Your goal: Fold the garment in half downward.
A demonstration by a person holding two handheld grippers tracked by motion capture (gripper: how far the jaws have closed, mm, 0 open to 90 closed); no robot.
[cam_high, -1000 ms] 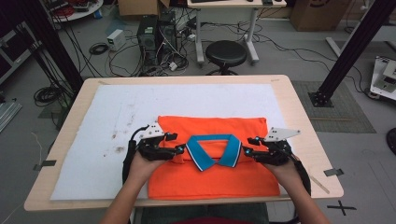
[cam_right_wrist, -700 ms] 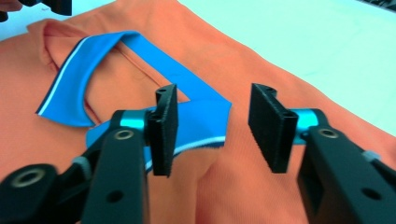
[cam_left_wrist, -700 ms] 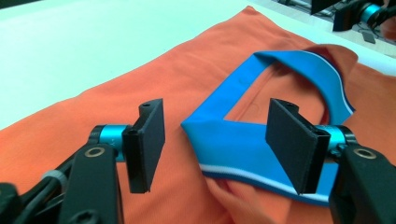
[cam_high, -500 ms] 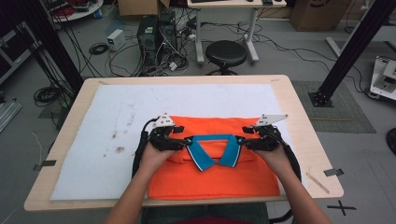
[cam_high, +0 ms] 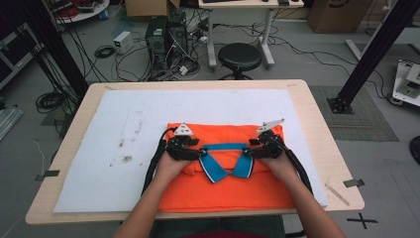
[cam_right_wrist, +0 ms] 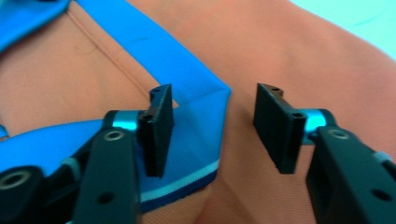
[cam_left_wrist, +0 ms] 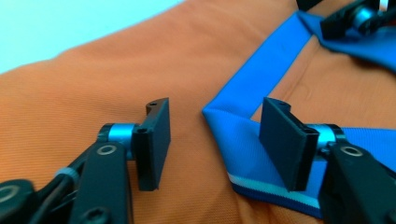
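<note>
With my left gripper (cam_high: pixel 197 150) and right gripper (cam_high: pixel 251 150), jaws parted and just closing a little, I straddle the two corners of the blue knit collar (cam_high: pixel 224 162) on the folded orange polo shirt (cam_high: pixel 223 191) lying on the white mat (cam_high: pixel 124 134), pads not yet pressing.

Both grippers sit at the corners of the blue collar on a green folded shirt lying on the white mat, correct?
Not quite: the shirt is orange, not green, as the high view shows. The rest holds: the left gripper and right gripper sit at the blue collar corners, on the white mat.
</note>
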